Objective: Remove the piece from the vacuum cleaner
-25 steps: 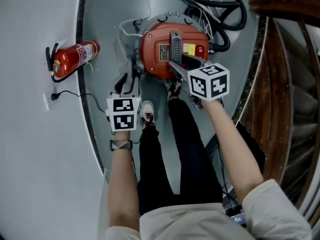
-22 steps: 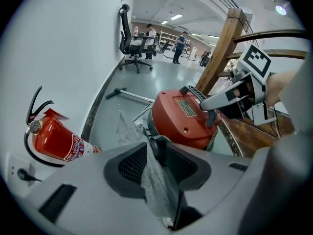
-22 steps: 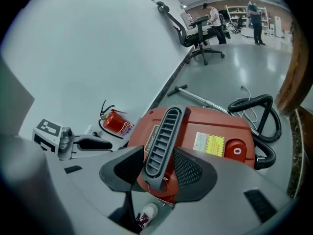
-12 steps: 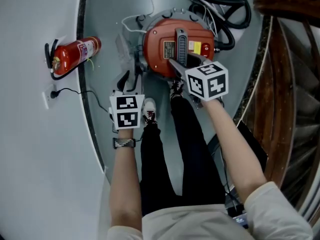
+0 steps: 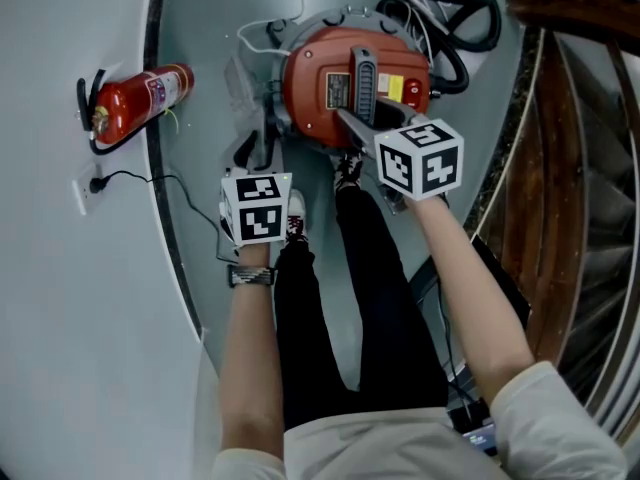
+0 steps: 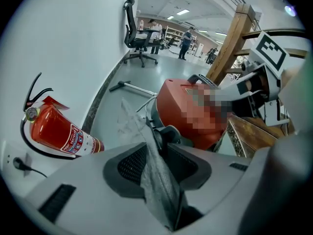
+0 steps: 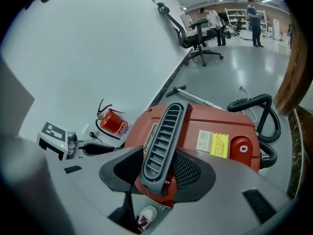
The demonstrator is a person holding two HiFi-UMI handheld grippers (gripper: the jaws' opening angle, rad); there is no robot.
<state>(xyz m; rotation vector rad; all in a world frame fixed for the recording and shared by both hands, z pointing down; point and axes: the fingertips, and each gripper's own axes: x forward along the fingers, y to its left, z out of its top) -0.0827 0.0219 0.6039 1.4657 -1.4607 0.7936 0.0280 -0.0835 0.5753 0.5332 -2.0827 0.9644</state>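
Red vacuum cleaner (image 5: pixel 310 88) stands on the floor (image 5: pixel 200 28) close to the floor's edge along the curved wall (image 5: pixel 60 268), with its black hose (image 5: pixel 450 18) coiled behind it. Fire extinguisher (image 5: pixel 135 108) lies at the wall's foot, well apart from the vacuum. Right tool (image 7: pixel 159 171) is clamped on the ribbed grey handle (image 7: pixel 164 136) that runs across the top of the vacuum; both pads press its near end, and the rest of the handle stretches away from the tool toward the lid. Left tool (image 6: pixel 159 163) points steeply down at the vacuum's left flank, just beside a dark fitting (image 6: pixel 168 133) on the body. Its jaws have just been opening and stand apart; a thin grey sheet (image 6: pixel 156 180) hangs between them, leaning on one pad, not pinched as far as can be seen. Person's shoe (image 5: pixel 293 218) is planted on the floor beneath the left tool.
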